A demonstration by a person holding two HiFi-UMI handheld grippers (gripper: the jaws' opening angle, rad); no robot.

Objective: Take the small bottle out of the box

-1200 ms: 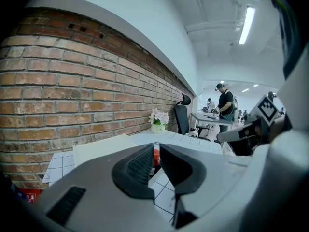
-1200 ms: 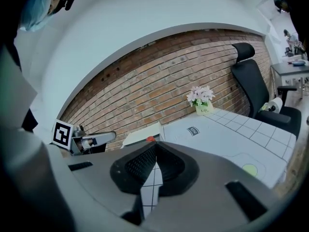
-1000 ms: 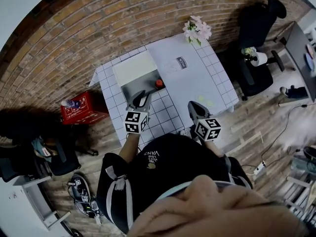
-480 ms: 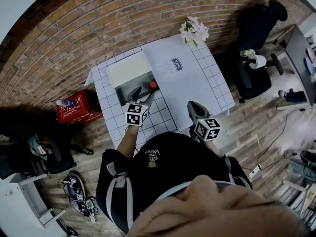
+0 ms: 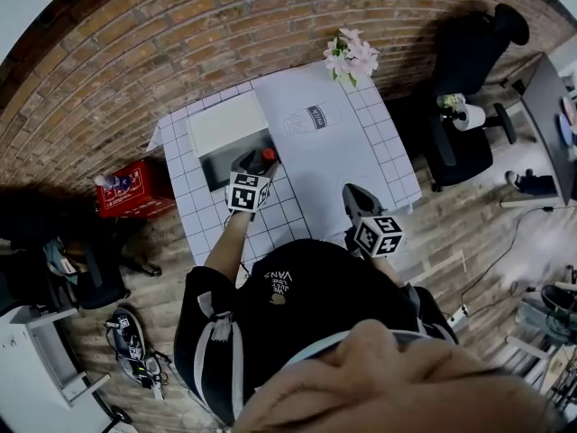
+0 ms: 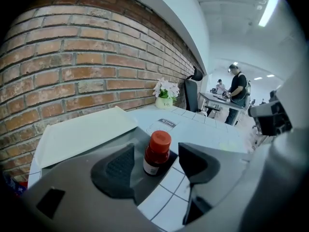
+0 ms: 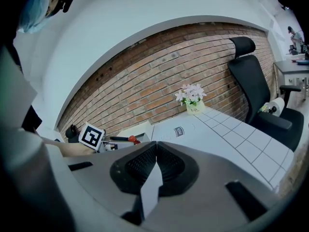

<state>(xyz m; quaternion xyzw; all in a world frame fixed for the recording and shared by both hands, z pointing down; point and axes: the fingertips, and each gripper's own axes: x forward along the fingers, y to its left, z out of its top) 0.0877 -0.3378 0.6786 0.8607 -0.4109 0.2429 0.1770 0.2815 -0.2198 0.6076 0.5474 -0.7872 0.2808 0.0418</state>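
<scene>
Left tongs (image 6: pixel 155 164), just opening, spread around small red-capped dark bottle (image 6: pixel 157 152) inside grey open box (image 5: pixel 215 165); head view shows only its cap. Right tongs (image 7: pixel 155 162) pressed together, empty.

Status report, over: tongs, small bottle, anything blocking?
Left tongs just been opening, now open around small bottle, not touching. Right tongs shut, empty. Bottle upright in box. Nothing blocking seen.
</scene>
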